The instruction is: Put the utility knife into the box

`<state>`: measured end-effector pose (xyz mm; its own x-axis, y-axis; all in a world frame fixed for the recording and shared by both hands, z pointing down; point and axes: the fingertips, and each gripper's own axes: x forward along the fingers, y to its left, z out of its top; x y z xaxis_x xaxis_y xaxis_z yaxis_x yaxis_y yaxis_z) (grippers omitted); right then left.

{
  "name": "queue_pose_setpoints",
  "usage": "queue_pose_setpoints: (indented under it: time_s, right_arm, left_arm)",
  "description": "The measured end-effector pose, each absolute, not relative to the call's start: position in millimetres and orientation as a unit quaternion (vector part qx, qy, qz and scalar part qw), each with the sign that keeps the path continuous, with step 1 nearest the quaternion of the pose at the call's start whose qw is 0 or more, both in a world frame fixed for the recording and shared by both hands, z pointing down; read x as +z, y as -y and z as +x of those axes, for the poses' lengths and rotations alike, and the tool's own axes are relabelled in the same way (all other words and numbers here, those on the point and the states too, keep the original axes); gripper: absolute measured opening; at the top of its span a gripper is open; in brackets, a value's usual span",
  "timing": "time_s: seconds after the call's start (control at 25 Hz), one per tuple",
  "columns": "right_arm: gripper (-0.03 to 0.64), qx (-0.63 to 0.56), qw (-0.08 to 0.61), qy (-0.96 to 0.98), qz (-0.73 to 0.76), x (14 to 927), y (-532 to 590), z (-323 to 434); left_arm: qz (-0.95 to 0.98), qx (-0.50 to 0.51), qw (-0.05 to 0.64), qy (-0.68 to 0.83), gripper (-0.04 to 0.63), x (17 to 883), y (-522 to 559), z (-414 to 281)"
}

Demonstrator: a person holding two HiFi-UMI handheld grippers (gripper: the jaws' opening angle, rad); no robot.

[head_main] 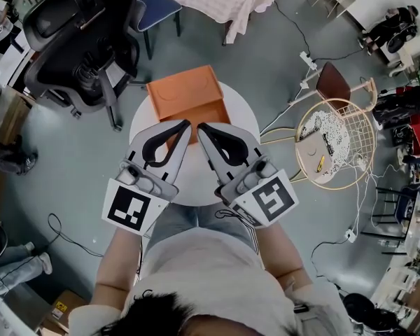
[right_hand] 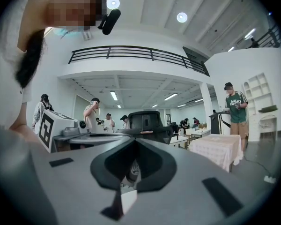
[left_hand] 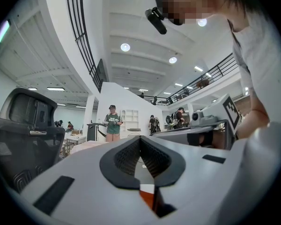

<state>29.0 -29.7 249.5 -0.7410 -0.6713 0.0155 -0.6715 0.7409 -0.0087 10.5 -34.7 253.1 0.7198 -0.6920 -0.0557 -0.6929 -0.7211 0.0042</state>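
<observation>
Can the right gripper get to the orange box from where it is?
Probably yes: the right gripper is right beside the orange box on the white table, with nothing between them. Its fingers are shut, though.

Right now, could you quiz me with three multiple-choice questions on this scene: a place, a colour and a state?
1. Where is the box? A on the round white table; B under the table; C in a gripper.
2. What colour is the box? A blue; B orange; C green.
3. How are the left gripper and right gripper? A each grips a knife; B wide open; C shut, empty.

1 A: it rests on the tabletop. 2 B: it is plainly orange. 3 C: each pair of jaws meets at the tips with nothing between.
</observation>
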Motion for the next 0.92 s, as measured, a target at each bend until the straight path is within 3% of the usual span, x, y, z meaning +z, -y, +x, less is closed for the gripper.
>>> queue_pose_setpoints:
  time_s: [0.92]
  right_arm:
    - [0.006, 0.004, 0.005, 0.932, 0.362, 245.8, 25.5, 26.2]
  left_arm:
    - [-0.929, 0.03, 0.01, -0.37, 0.009, 251.9, 27.3, 10.2]
